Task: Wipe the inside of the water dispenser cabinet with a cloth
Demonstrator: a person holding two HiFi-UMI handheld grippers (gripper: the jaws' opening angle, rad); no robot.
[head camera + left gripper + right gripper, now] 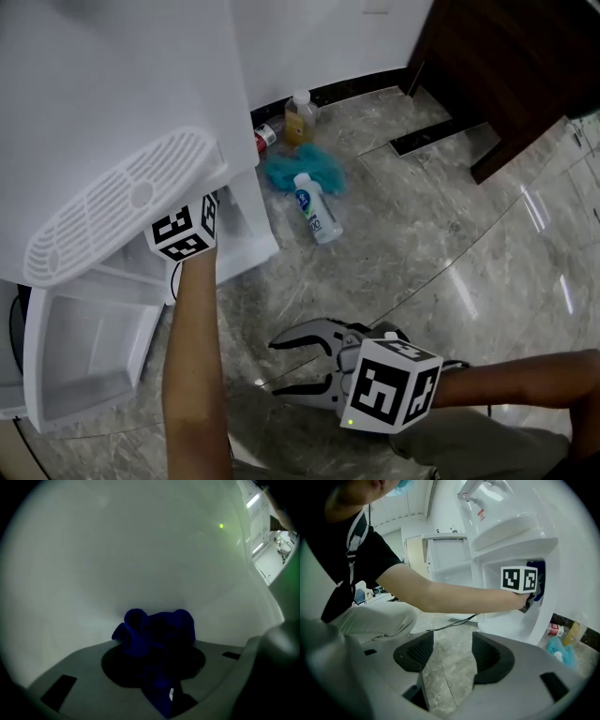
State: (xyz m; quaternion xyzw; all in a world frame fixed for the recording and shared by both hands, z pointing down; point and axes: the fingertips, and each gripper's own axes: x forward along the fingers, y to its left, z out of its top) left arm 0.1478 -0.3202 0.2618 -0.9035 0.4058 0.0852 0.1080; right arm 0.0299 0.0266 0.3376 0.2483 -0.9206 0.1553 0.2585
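Right now my left gripper point(157, 665) is clenched on a dark blue cloth point(157, 632). It is a soft, crumpled wad whose rounded folds bulge out past my fingers. The cloth sits close up to the smooth, gently curved white wall inside the water dispenser cabinet point(506, 604); I cannot tell whether it touches. In the head view only my marker cube point(183, 234) and the forearm behind it show outside the opening, just under the oval, slotted white drip grille point(112, 220). The cabinet door point(84, 366), moulded white plastic with hollow panels, hangs open beside the arm.

My right gripper point(450, 653) is released: its ribbed black fingers point(415, 651) stand apart with only the glossy, grey-veined marble floor point(422, 234) between them.

Farther off, a fluffy teal rag point(286, 171) lies on the floor. A white plastic bottle point(317, 211) lies on its side at the rag's edge. An amber bottle point(300, 117) and a red can point(265, 138) sit by the dark skirting.
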